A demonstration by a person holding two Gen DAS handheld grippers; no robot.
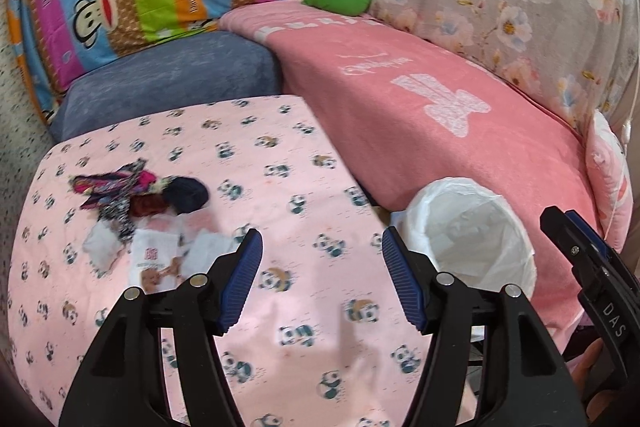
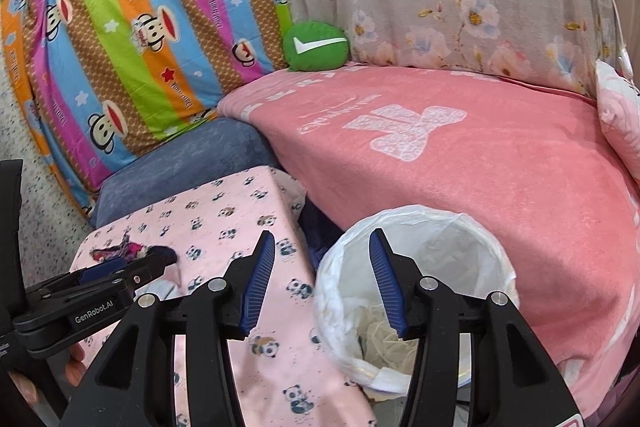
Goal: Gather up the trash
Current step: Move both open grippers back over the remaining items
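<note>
We hold both the left gripper (image 1: 322,277) and right gripper (image 2: 322,281) spread apart and empty; paper scraps (image 1: 154,259) lie on the surface (image 1: 280,155) beside the lined bin (image 2: 416,291).

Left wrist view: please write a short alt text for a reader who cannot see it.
The open left gripper hovers empty over a pink panda-print cloth, where a pile of white wrappers and dark scraps lies to its left. A white-lined trash bin stands to the right, beside a pink blanket.

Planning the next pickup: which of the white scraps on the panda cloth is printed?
The middle paper, with a red mark and a picture; the tissues left and right are plain white.
</note>
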